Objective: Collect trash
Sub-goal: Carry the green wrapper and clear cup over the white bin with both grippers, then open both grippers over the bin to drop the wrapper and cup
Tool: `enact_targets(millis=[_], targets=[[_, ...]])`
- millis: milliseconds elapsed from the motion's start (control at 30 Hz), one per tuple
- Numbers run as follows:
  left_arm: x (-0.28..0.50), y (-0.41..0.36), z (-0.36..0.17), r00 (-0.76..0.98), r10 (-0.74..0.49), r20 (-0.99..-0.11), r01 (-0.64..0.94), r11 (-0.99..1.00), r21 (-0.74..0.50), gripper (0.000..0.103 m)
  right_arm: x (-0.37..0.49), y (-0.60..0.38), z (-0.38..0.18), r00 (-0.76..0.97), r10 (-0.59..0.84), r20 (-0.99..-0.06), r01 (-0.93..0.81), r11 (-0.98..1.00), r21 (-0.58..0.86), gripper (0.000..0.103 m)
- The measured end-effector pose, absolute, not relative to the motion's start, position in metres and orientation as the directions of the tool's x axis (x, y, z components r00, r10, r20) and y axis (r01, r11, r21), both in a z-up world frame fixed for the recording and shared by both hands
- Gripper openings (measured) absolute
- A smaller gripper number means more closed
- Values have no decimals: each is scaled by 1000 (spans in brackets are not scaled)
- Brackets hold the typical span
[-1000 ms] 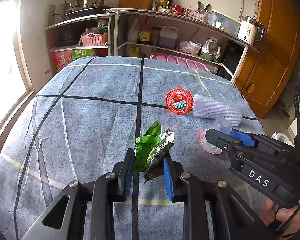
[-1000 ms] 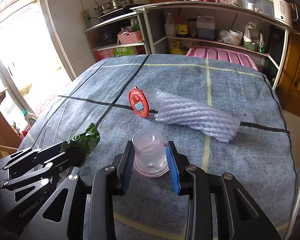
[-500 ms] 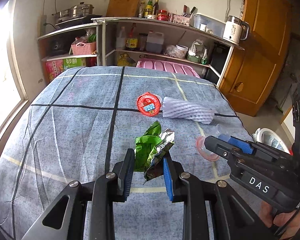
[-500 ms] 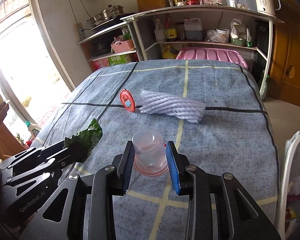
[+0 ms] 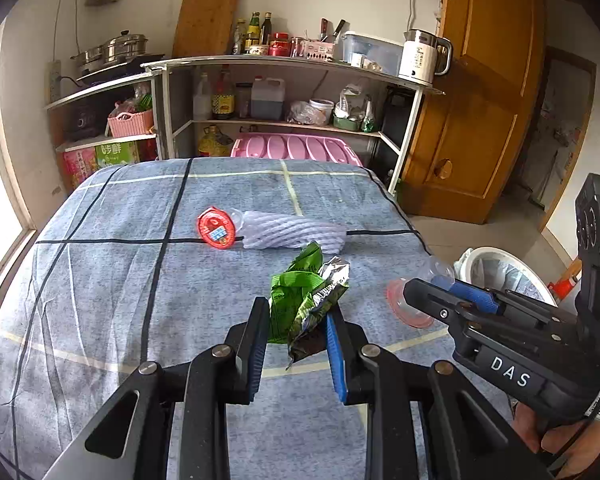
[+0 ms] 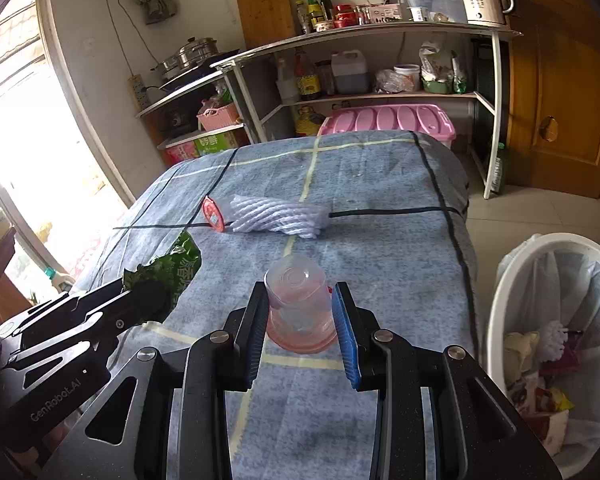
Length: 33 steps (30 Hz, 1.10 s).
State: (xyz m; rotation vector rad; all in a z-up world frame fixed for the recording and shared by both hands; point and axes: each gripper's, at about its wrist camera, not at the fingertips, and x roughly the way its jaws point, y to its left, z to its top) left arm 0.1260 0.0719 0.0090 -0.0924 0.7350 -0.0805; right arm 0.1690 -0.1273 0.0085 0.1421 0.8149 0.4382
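- Table (image 6: pixel 380 184) is covered by a blue checked cloth, with a white bin (image 6: pixel 556 320) parked just off its right edge.
- Foam net sleeve (image 5: pixel 296 234) and red lid (image 5: pixel 217 227) are left lying mid-table, touching.
- Clear plastic cup (image 6: pixel 298 308), upside down, is clamped in the right gripper (image 6: pixel 300 316).
- Crumpled green wrapper (image 5: pixel 306 300) is pinched tight by the left gripper (image 5: pixel 296 332).

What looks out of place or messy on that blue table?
Two bits of litter lie on the tablecloth: a red foil lid tipped on edge and a foam net sleeve touching it. The left gripper holds a crumpled green wrapper; the right gripper holds an upside-down plastic cup.
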Motion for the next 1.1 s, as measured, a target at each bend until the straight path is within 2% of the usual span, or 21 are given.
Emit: enact_targets(millis=[367, 1100], targets=[[125, 2, 15, 735, -178, -655, 161, 983, -87, 28, 155, -203, 20, 663, 361, -656, -216, 931, 294, 34], [134, -135, 8, 664, -318, -677, 382, 922, -59, 28, 134, -339, 11, 699, 159, -698, 22, 970, 243, 34]])
